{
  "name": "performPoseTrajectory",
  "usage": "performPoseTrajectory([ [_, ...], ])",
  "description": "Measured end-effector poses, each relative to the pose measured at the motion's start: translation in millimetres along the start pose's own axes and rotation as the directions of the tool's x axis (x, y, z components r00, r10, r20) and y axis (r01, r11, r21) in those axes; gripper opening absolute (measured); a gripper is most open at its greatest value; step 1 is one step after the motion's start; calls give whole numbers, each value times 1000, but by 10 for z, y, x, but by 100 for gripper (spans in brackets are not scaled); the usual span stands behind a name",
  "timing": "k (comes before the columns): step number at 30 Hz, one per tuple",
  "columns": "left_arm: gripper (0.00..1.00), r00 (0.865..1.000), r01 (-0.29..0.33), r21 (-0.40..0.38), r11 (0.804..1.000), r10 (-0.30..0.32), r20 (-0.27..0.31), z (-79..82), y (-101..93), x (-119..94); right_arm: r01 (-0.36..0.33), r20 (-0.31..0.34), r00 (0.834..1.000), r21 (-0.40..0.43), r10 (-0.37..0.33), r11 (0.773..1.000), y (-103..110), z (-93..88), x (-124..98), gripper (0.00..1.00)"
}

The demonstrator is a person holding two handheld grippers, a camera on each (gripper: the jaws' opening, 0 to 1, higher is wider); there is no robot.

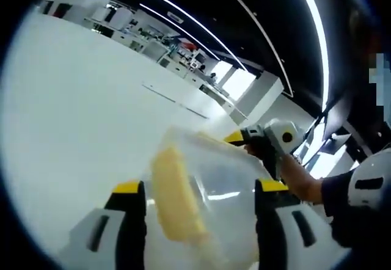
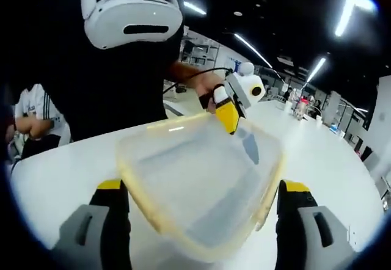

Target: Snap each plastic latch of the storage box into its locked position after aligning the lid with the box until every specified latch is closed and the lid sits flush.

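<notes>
Box [image 2: 201, 190] sits low centre in our right gripper view, clear with yellowish rim, on the white surface [image 2: 55, 178], between our right fingers [image 2: 204, 200], spread wide. Left gripper [image 2: 229, 114] touches its far rim. In left gripper view, left fingers [image 1: 201, 193] wide around the box [image 1: 208, 184].

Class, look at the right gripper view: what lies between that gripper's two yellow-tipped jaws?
The clear storage box with its yellowish rim lies between them, resting on the white table.
</notes>
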State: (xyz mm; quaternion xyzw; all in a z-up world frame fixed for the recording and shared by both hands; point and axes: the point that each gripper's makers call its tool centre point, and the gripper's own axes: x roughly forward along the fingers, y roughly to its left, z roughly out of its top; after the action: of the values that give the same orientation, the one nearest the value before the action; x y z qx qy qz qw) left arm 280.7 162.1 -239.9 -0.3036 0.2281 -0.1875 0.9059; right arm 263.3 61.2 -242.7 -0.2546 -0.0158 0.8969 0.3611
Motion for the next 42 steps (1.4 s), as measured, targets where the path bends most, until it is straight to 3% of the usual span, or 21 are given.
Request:
performPoseTrajectory([
  [12, 71, 1000, 5, 41, 999, -5, 0, 14, -18, -3, -5, -136, 991, -43, -1, 999, 8, -41, 84, 100],
  [29, 70, 1000, -5, 61, 998, 6, -14, 22, -23, -4, -30, -102, 994, -23, 28, 999, 16, -53, 67, 95],
  [32, 70, 1000, -6, 58, 998, 7, -12, 23, -22, -4, -35, -127, 991, -25, 32, 999, 24, -60, 65, 95],
  [42, 70, 1000, -10, 60, 998, 11, -7, 14, -47, -4, -52, -84, 995, -13, 50, 999, 54, -57, 31, 94],
])
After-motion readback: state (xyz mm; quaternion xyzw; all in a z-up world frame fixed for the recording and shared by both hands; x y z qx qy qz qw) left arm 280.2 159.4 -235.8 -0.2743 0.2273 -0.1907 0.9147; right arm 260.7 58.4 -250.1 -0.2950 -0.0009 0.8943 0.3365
